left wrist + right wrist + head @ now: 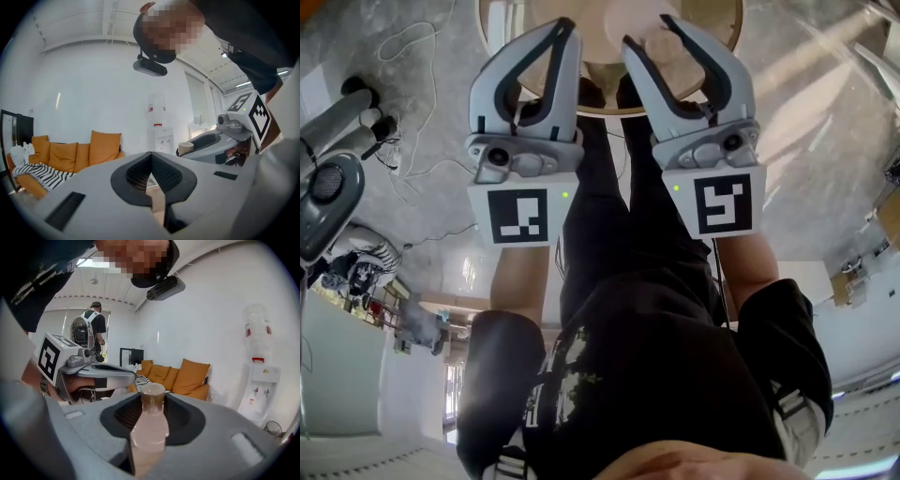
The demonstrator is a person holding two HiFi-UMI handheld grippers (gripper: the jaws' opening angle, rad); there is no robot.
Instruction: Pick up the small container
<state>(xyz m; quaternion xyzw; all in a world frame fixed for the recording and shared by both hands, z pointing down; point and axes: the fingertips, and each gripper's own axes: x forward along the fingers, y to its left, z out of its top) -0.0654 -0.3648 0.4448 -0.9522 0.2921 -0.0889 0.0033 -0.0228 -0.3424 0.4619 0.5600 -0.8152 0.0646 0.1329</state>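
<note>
Bottle (149, 427) is in my R gripper (152, 405), pinched across its body just below the shoulder, brown cap (153, 395) poking up past the jaw tips. It stands about upright in the grip, no tilt I can see. The jaws sit fairly wide apart, the ribbed pads (124, 416) closed on its sides. In the head view the R gripper (649, 30) hangs over the round table (712, 23) w/ the bottle clear of the top, so the pick looks done to me.

L gripper (151, 161) is pressed together at the tips, nothing in it, and sits just beside the R one.

Handling, my read:
- Small and prob light. Pale pinkish contents seem to fill most of it, so some slosh if I jerk it.
- Wall looks like smooth translucent plastic: slippery-ish, may flex if squeezed hard. Can't tell glass vs plastic for sure, so I'd treat it as breakable.
- Best hold is where it is now: the straight body, under the shoulder, which should stop it sliding down thru the pads. Not the cap or neck, too narrow and it could pivot.
- Keep it upright and the squeeze moderate.
</note>
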